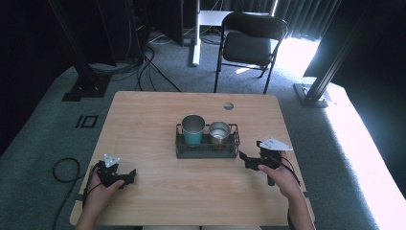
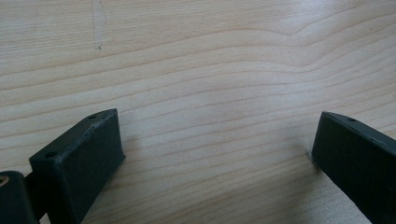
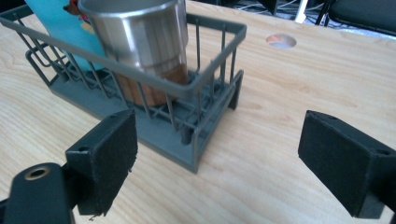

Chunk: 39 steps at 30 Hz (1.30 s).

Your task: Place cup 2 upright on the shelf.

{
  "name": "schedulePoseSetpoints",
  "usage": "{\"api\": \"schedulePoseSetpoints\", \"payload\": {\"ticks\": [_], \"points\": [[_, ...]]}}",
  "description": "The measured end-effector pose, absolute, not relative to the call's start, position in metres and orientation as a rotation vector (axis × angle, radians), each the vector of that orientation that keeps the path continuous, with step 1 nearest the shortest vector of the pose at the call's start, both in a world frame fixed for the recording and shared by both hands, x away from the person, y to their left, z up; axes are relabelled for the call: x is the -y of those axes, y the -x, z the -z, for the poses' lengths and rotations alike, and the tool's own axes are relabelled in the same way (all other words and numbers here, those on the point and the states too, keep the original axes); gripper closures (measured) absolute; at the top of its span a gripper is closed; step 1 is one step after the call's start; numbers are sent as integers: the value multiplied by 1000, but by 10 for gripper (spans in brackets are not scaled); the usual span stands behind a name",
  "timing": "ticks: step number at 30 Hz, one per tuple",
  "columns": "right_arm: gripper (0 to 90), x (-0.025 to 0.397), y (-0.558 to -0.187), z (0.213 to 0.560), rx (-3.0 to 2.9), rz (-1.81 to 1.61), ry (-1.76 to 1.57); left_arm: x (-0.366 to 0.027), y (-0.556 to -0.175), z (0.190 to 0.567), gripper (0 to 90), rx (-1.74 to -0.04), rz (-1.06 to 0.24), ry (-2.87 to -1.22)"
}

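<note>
We saw a grey wire rack [image 1: 207,149] standing near the middle of the wooden surface [image 1: 158,191], with two cups upright inside it. The teal cup [image 1: 193,130] sat in the left part of the rack and the steel cup [image 1: 219,132] in the right part, the two just beside each other.

Our right tool [image 1: 245,158] rested low over the surface just beside the rack's right end, apart from it. In the right gripper view its jaws stood wide apart with nothing between them, released, and the near right corner of the rack [image 3: 196,154] lay just ahead of the tool [image 3: 217,149], with the steel cup [image 3: 140,46] rising behind the wires and the teal cup [image 3: 56,28] past it.

Our left tool [image 1: 128,176] lay at the near left of the surface, well apart from the rack. In the left gripper view this tool [image 2: 217,140] was also released, its jaws spread over bare wood [image 2: 210,70].

A black folding chair [image 1: 249,43] stood on the floor beyond the far edge.
</note>
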State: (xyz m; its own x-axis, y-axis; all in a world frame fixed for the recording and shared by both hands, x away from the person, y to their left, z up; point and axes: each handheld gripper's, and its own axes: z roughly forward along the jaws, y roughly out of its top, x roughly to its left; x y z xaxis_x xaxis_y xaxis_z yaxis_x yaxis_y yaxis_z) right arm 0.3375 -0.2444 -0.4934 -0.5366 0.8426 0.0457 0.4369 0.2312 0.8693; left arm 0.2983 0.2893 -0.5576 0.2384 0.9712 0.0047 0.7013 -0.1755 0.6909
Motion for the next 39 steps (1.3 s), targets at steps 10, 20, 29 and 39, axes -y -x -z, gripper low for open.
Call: {"api": "schedulePoseSetpoints", "payload": {"ticks": [10, 20, 29, 39], "points": [[116, 258, -327, 511, -2097, -1189, -1213, -289, -298, 558, 25, -1524, -618, -1946], [116, 273, -320, 530, -2106, -1120, -1267, -289, -298, 558, 25, -1523, -618, -1949], [116, 287, -311, 544, -2118, -1055, -1306, -289, -298, 558, 25, -1523, -618, -1949], [116, 302, -298, 552, -2094, -1008, -1362, -289, -298, 558, 25, -1523, -618, -1949]]}}
